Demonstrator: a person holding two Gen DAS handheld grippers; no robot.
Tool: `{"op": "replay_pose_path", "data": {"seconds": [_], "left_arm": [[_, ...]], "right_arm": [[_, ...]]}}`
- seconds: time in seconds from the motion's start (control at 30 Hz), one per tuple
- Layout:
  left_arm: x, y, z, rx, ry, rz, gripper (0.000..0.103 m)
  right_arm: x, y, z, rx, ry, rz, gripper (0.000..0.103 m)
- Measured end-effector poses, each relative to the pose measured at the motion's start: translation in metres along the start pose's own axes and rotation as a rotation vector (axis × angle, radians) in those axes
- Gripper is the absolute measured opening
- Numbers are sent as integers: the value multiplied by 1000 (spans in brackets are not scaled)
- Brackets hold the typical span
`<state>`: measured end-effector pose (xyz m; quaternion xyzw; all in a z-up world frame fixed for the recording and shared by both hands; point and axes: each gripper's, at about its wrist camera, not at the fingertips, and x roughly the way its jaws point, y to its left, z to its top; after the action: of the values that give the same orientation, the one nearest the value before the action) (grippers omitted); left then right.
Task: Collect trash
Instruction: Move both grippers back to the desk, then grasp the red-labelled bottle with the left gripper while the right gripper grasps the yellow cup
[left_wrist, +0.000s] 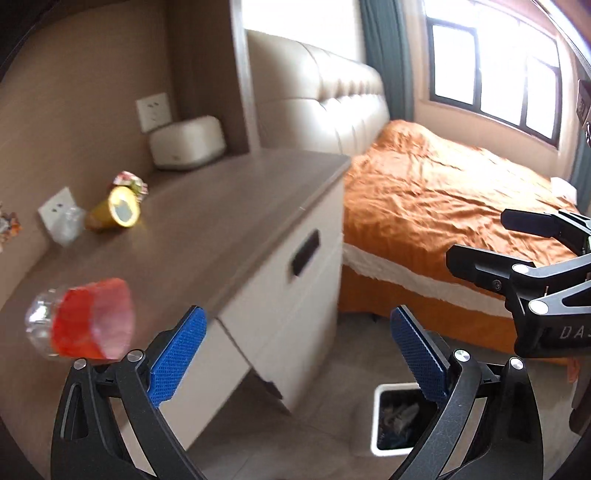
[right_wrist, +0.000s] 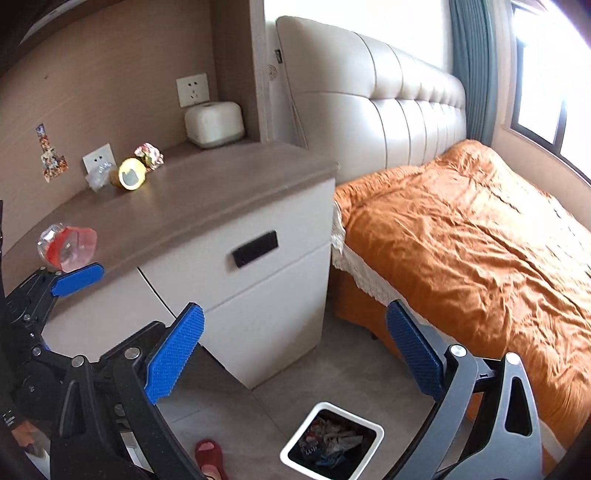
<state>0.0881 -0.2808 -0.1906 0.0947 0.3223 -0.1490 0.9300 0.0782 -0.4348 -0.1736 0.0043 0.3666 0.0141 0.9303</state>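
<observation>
Two fisheye views, each from a camera mounted on a hand-held gripper, looking forward and downward along its blue-padded fingers. The left wrist view sits close above the near corner of a brown-topped cabinet (left_wrist: 207, 206), facing across it toward a padded headboard (left_wrist: 332, 96) and window (left_wrist: 495, 70); the right gripper (left_wrist: 480, 240) enters its right edge. The right wrist view sits a little farther back and to the right, facing the same cabinet (right_wrist: 207, 199) front and an orange bed (right_wrist: 461, 229); the left gripper (right_wrist: 77, 275) shows at its left edge. Both views share the cabinet top, the bed (left_wrist: 443, 199), and a white trash bin (left_wrist: 380, 391) on the floor below, which appears low in the right wrist view too (right_wrist: 295, 443).
</observation>
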Motion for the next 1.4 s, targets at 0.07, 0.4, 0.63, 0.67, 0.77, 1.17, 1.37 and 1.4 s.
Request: {"op": "replay_pose_path", "data": {"seconds": [0.07,0.4,0.63,0.67,0.77,1.17,1.37,1.4], "left_arm": [[-21,22,9,-57,-25,73,98],[-47,110,7,-210,36,198,98],[-37,120,-3,-278,105,238,98],[-33,120,-4,-295,114,256,98],[-23,119,-6,-341,125,323,98],[24,110,-11,-610,208,592,98],[30,123,-15,-698,201,663,98],[29,126,-17,-711,198,664,98]], "right_arm": [[-3,14,21,-34,-32,31,98],[12,120,101,-212,-89,175,98],[47,170,143,-326,-90,307,98],[57,175,148,-345,-76,334,98],[90,187,155,-385,-32,447,98],[190,234,156,-553,140,711,92],[207,247,159,-605,180,754,84],[208,249,159,-615,177,759,83]]}}
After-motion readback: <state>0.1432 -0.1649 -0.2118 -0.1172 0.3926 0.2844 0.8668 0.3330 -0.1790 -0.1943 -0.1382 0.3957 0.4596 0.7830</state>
